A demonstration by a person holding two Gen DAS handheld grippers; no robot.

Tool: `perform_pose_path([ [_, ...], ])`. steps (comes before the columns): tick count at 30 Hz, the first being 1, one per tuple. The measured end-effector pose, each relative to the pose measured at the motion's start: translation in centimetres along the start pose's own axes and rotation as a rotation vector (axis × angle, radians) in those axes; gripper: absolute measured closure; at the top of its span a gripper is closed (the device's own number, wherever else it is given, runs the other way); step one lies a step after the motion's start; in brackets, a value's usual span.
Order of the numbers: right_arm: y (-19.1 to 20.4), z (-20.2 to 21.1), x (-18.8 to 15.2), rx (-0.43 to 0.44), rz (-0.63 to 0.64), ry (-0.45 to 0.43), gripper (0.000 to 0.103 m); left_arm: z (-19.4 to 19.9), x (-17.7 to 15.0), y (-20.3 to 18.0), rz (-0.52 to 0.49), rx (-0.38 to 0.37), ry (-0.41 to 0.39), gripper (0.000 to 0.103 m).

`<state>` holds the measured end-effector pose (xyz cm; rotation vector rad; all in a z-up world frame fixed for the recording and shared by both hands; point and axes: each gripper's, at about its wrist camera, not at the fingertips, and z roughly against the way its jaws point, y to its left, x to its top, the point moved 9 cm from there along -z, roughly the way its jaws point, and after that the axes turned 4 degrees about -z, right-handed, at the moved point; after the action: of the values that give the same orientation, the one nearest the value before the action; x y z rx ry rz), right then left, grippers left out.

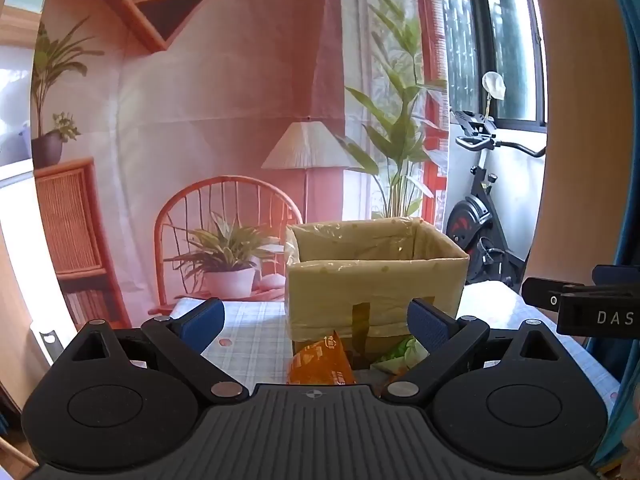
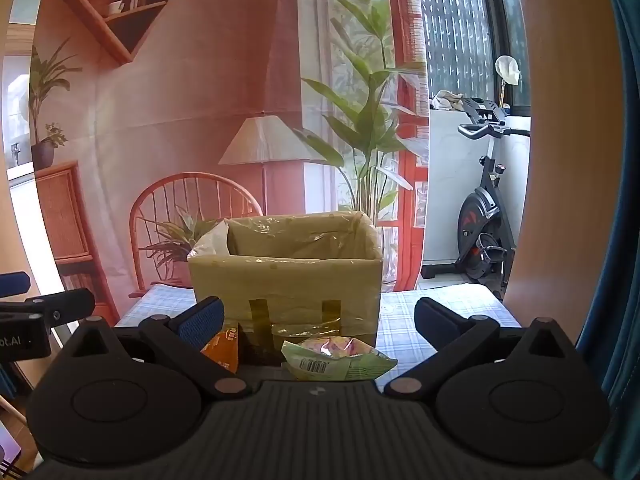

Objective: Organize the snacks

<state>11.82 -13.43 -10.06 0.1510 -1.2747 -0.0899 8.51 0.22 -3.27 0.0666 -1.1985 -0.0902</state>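
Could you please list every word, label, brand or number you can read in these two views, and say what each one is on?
"DAS": white letters, cut off by the frame edge, on the black right tool.
"ot.AI": white letters, start cut off, on the black left tool.
Orange snack packet: print too blurred to read.
Green snack packet: barcode and digits too small to read.

Exercise bike (image 1: 480, 216) beside printed room backdrop (image 1: 200, 120)
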Motion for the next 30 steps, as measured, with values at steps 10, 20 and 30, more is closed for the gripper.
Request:
perform_pose_path([
  [10, 0.1, 0.0, 0.0, 0.007, -0.005, -0.004, 0.0, 0.3, 0.2, -0.3, -0.013, -0.013, -0.014, 0.004],
  [20, -0.1, 0.0, 0.1, 0.004, -0.005, -0.004, 0.0, 0.2, 0.1, -0.4, -0.005, -0.023, -0.015, 0.004],
  [30, 0.0, 0.0, 0.0, 0.002, -0.004, -0.006, 0.0, 0.3, 0.1, -0.4, 0.005, -0.027, -0.014, 0.004],
])
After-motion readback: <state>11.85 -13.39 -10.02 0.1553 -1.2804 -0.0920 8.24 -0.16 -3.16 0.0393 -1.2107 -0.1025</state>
